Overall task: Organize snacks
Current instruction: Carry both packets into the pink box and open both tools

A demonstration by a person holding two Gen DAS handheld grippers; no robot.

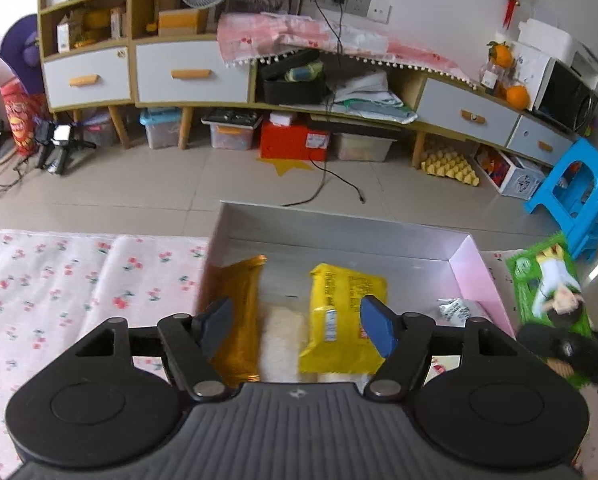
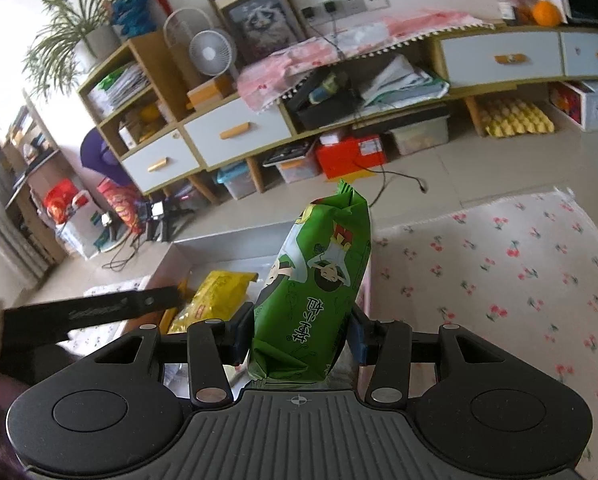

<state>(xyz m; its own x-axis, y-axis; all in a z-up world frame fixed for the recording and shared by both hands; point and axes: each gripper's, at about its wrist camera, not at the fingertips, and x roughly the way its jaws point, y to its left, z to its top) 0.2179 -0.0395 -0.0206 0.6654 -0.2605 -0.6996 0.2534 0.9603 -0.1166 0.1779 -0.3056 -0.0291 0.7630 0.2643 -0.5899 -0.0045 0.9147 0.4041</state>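
Note:
A white open box (image 1: 339,226) stands on the floral cloth. In it lie an orange-brown packet (image 1: 239,312), a yellow packet (image 1: 341,316), a white packet (image 1: 279,340) between them and a small silver packet (image 1: 455,310). My left gripper (image 1: 297,326) is open and empty, just above the near end of the box. My right gripper (image 2: 299,334) is shut on a green snack bag (image 2: 319,292), held upright beside the box's right wall (image 2: 365,292). The green bag also shows in the left wrist view (image 1: 547,280). The yellow packet shows in the right wrist view (image 2: 215,296).
The floral cloth (image 1: 79,292) spreads left of the box and also to its right (image 2: 499,280). Beyond are tiled floor, a long cabinet (image 1: 195,72) with drawers, storage boxes under it, and a blue stool (image 1: 579,192) at the right.

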